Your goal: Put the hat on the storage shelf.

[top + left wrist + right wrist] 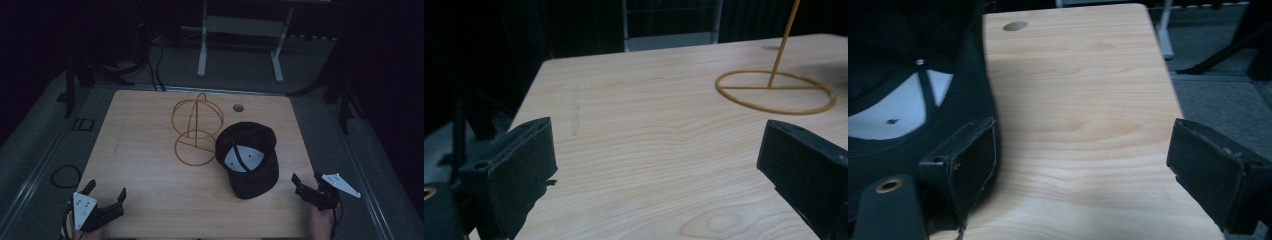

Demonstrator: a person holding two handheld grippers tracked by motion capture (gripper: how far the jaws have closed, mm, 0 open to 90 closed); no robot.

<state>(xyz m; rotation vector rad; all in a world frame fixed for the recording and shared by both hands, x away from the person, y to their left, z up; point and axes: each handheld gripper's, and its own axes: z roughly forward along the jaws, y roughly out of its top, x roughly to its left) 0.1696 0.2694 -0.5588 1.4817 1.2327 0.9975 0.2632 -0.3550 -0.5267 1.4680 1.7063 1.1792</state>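
Tabletop [150,200]: cap [248,160] beside right claw [307,184]

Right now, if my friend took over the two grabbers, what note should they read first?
Left gripper: open, empty, at the table's near left corner.
Right gripper: open, empty, near right edge, just beside the cap.
Black cap: lying upside down on the table, white lining showing.
Wire hat stand: upright, beside the cap, bare.
Done: nothing yet. Left: probably pick up the cap and set it on the stand.

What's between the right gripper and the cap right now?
Nothing: in the high view only bare table separates the open right gripper from the black cap. The right gripper view shows the cap beside one jaw.
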